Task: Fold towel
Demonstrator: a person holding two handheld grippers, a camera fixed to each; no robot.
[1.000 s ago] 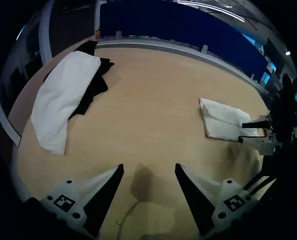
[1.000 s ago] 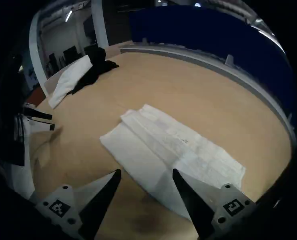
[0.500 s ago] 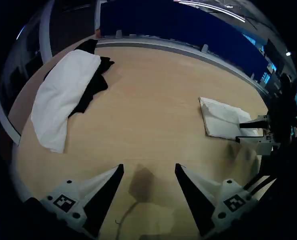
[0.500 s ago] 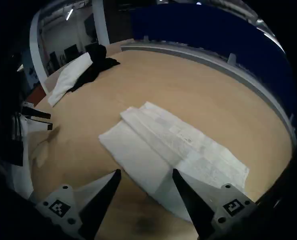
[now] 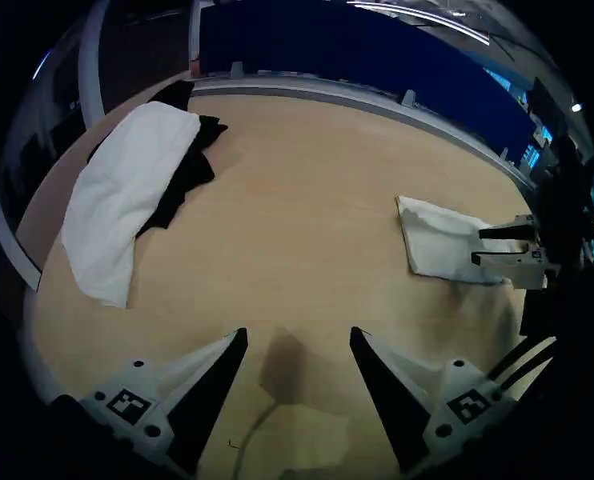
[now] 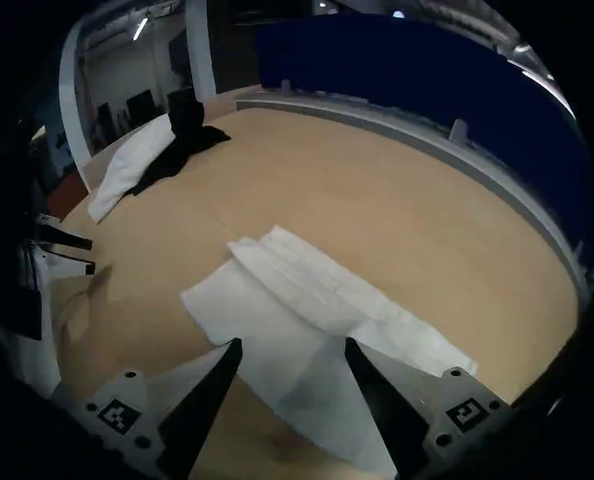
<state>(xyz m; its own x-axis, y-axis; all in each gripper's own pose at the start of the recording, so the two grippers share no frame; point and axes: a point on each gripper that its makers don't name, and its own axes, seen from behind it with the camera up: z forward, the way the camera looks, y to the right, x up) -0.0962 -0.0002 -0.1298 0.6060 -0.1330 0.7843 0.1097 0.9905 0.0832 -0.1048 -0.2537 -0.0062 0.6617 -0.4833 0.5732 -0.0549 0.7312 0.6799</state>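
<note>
Left gripper view: a pale wooden bench [image 5: 297, 200] runs to a dark blue partition wall [image 5: 337, 48] at 12 o'clock. The left gripper [image 5: 297, 344] hangs over bare wood, fingers spread and empty. The white folded towel [image 5: 441, 248] lies at 3 o'clock, and a white cloth bundle [image 5: 125, 192] on black cloth [image 5: 189, 172] at 10 o'clock.

Right gripper view: the right gripper [image 6: 290, 352] has its fingers released, above the towel's near edge at 6 o'clock.

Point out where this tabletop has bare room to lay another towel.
Bare: the wide wooden tabletop between the flat white towel and the long white cloth draped over black fabric, plus the strip along the blue partition. Crowded: that cloth-piled corner.
</note>
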